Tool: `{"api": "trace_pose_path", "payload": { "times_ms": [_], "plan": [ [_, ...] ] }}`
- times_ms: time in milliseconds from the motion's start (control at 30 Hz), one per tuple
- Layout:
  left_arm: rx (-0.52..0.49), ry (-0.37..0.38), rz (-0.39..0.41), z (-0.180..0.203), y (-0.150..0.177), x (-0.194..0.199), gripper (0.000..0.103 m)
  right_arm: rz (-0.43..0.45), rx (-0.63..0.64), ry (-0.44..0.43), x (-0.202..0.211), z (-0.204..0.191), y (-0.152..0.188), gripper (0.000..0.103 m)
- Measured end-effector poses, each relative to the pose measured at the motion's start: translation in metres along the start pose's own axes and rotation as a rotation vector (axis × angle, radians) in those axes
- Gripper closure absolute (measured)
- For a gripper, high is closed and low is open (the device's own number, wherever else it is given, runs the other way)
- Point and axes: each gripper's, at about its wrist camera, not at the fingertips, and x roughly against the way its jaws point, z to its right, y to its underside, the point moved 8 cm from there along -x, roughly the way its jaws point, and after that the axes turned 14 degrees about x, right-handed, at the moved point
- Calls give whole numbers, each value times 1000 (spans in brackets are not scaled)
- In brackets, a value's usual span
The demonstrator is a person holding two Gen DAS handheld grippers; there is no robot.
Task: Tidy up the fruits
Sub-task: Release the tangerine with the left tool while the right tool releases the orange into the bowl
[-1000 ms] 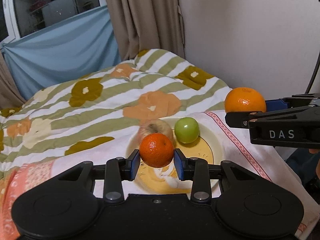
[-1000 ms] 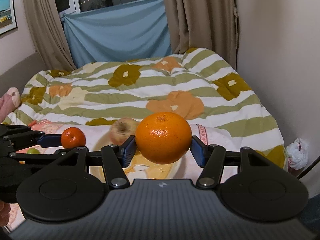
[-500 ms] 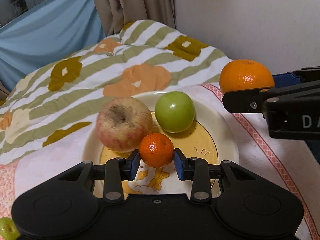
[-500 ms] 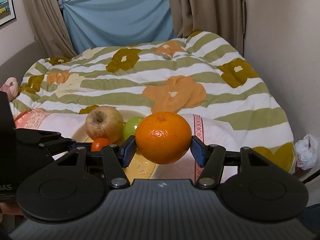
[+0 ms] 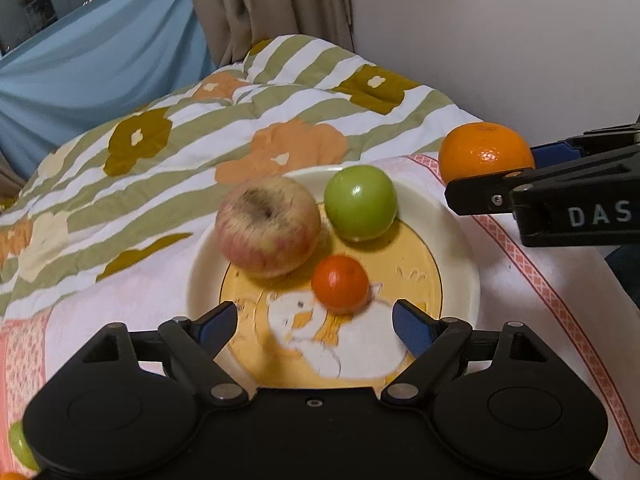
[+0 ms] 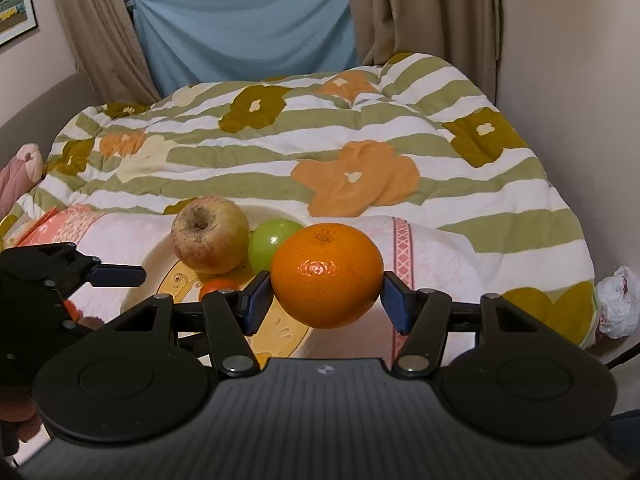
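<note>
Orange work remains: your left gripper (image 5: 314, 326) is opening, its small mandarin (image 5: 340, 284) free on the plate (image 5: 460, 248) beside two apples, while your right gripper (image 6: 326, 296) clamps the big orange (image 6: 326, 274) above the rim.

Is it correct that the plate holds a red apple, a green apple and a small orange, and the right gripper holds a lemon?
Not quite. In the right wrist view, the right gripper holds a large orange, not a lemon. The plate does hold the red apple, green apple and small orange.
</note>
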Motion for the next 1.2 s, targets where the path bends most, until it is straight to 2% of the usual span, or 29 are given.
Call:
{"api": "trace_pose_path", "payload": {
  "times_ms": [267,633,667,733,767,833,1033,1200],
  "plan": [
    [61,-32,-6,-17,15,16,12,-20,57,-50,-13,-29,5,29],
    [78,-65,-8,-29,23,23,11,-47,183,-63,-36,-52,12,28],
    [79,-66,-9,-30,23,24,10,-36,194,-68,-35,-53,11,26],
    [75,-78,-6,-30,24,25,6,-5,195,-57,-28,-52,8,5],
    [72,-82,-1,-30,24,26,6,15,196,-40,-24,-51,6,0],
    [67,-84,8,-29,22,30,6,48,194,-11,-16,-47,2,0],
    [84,-85,31,-28,17,44,6,42,210,14,0,-46,-6,0],
    [93,-95,67,-29,14,67,6,72,210,22,28,-55,-15,0]
  ]
}}
